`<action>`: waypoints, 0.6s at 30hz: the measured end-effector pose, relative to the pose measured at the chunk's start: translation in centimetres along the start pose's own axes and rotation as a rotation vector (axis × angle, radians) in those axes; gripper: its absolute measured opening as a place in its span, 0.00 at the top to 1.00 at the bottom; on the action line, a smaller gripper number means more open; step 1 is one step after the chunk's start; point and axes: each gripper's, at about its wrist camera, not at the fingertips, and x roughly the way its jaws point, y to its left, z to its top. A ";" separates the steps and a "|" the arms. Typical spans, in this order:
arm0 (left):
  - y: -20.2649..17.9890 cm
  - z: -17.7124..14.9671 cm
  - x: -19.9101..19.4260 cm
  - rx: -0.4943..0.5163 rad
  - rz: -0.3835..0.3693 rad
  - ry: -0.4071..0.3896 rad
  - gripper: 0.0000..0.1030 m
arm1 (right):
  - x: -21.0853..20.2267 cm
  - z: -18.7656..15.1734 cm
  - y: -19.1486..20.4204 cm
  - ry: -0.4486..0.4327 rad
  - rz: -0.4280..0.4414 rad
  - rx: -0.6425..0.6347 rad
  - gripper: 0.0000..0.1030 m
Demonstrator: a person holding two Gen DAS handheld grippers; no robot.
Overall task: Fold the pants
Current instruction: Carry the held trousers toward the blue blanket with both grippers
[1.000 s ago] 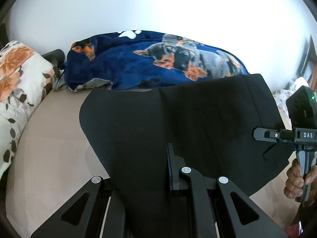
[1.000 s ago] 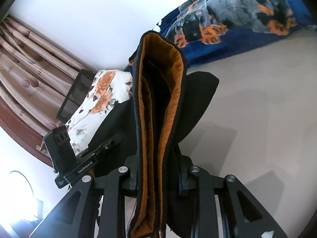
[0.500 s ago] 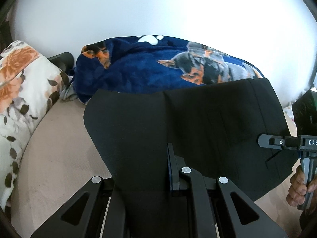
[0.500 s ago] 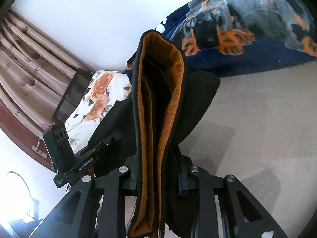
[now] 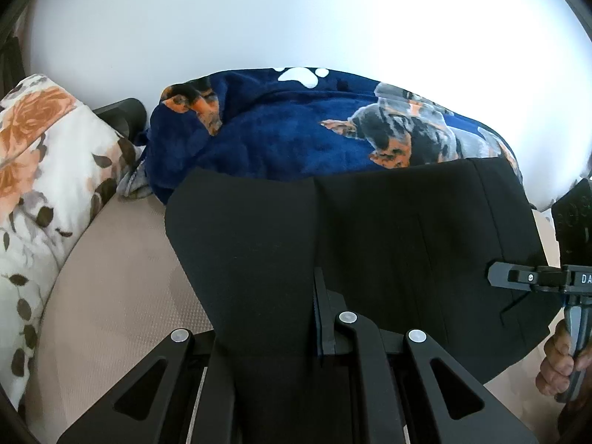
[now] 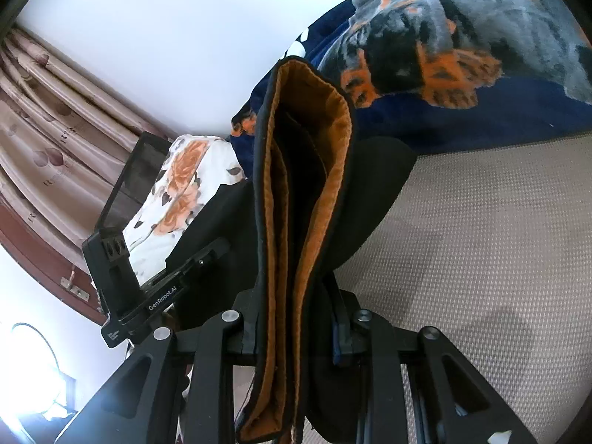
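Observation:
The black pants (image 5: 388,244) hang spread between both grippers above the beige bed sheet (image 5: 122,296). My left gripper (image 5: 281,336) is shut on the pants' near edge; cloth covers its left finger. The right gripper (image 5: 518,279) shows at the right of the left wrist view, clamped on the far side of the pants. In the right wrist view my right gripper (image 6: 296,336) is shut on the waistband, whose orange lining (image 6: 314,192) stands upright between the fingers. The left gripper (image 6: 155,292) shows there at the left.
A blue blanket with a dog print (image 5: 314,129) lies bunched along the white wall behind the pants. A floral pillow (image 5: 33,192) sits at the left. Pink curtains (image 6: 55,122) hang at the far left of the right wrist view. Bare sheet (image 6: 481,240) lies to the right.
Both grippers have carried the pants forward toward the blue blanket. The blanket looks closer and larger in both views. The grips have not changed.

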 end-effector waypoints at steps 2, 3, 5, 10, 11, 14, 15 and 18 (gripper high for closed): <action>0.2 0.2 0.2 -0.001 0.004 -0.002 0.89 | 0.1 0.2 0.0 -0.001 -0.002 -0.004 0.77; 0.3 0.2 0.3 -0.001 0.006 -0.003 0.89 | 0.2 0.3 0.0 -0.001 -0.002 -0.005 0.77; 0.4 0.4 0.6 -0.001 0.009 -0.003 0.89 | 0.3 0.4 0.0 -0.003 -0.002 -0.006 0.77; 0.9 0.9 1.3 -0.004 0.014 -0.002 0.89 | 0.7 0.5 -0.3 -0.009 0.001 0.004 0.77; 1.0 1.0 1.5 -0.003 0.016 -0.001 0.89 | 0.7 0.5 -0.4 -0.010 0.002 0.008 0.77; 1.1 1.1 2.0 -0.004 0.020 0.002 0.89 | 0.7 0.4 -0.6 -0.011 0.002 0.014 0.77; 1.2 1.1 2.1 -0.004 0.021 0.003 0.89 | 0.7 0.3 -0.7 -0.012 0.001 0.017 0.77; 1.2 1.1 2.6 -0.003 0.024 0.007 0.89 | 0.7 0.3 -1.0 -0.012 0.001 0.026 0.77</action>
